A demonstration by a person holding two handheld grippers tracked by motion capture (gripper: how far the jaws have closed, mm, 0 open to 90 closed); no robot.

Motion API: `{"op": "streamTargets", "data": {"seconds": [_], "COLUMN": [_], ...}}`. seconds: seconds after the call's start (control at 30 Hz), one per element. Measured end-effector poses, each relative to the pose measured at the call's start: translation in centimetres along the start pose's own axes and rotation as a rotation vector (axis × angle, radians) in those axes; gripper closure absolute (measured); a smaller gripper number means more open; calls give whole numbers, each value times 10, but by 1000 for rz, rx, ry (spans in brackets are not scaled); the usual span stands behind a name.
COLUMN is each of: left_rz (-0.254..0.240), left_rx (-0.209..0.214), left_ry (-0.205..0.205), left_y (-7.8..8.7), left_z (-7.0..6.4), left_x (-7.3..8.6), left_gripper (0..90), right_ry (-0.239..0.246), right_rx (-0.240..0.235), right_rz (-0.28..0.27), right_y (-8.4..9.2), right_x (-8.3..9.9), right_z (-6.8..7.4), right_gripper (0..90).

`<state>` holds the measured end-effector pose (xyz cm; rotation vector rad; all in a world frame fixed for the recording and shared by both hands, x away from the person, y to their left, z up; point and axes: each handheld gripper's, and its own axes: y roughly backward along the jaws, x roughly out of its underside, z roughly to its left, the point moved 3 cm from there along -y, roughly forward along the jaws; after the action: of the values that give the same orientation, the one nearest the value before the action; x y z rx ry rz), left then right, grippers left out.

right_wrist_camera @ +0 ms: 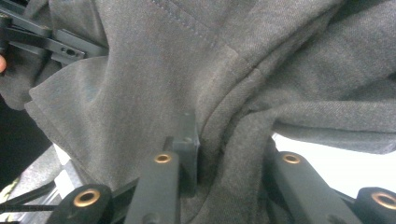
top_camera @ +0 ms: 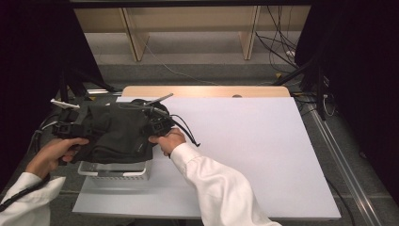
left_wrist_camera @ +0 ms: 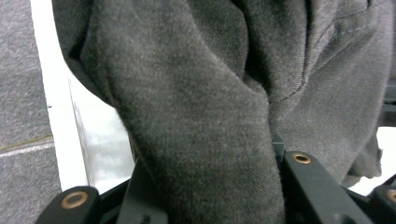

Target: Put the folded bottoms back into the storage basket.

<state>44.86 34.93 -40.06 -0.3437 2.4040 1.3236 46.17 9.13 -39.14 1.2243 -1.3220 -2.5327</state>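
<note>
A dark grey garment [top_camera: 117,132] hangs bunched between my two grippers over the left part of the table. At its left edge, my left gripper [top_camera: 80,129] is shut on a thick fold of the cloth [left_wrist_camera: 196,116], which fills the gap between the jaws [left_wrist_camera: 205,163]. My right gripper [top_camera: 157,126] is shut on the garment's right edge. There a seamed fold [right_wrist_camera: 210,84] runs down between its jaws [right_wrist_camera: 229,149]. The fingertips of both are buried in the fabric. The left gripper's black arms [right_wrist_camera: 46,42] show beyond the cloth in the right gripper view.
A shallow white tray [top_camera: 113,170] sits right under the garment. A white mat [top_camera: 244,141] covers the wooden table [top_camera: 207,91], bare to the right. Cables [top_camera: 282,52] and shelf legs [top_camera: 134,42] stand on the floor behind. A metal rail [top_camera: 339,160] runs along the right.
</note>
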Motion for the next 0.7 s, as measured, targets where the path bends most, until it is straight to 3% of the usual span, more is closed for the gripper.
{"op": "streamTargets", "data": {"seconds": [0.2,0.3,0.53,0.7], "left_rz": [59,70,81,104], "left_rx": [-141,-154,-180,-241], "left_ry": [-11,21,33,12], "left_y": [-21,-28,-42,-52], "left_z": [3,8,15,17], "left_x": [0,1,5,8], "left_gripper": [618,594,563,545], "right_ry": [21,8,22,15], "right_rx": [42,38,36,26], "right_rz": [47,49,74,81], "right_y": [-12,-15,-15,-13], "right_x": [4,4,5,5], "right_z": [0,-2,-7,-10], "right_gripper": [684,665,567,513]}}
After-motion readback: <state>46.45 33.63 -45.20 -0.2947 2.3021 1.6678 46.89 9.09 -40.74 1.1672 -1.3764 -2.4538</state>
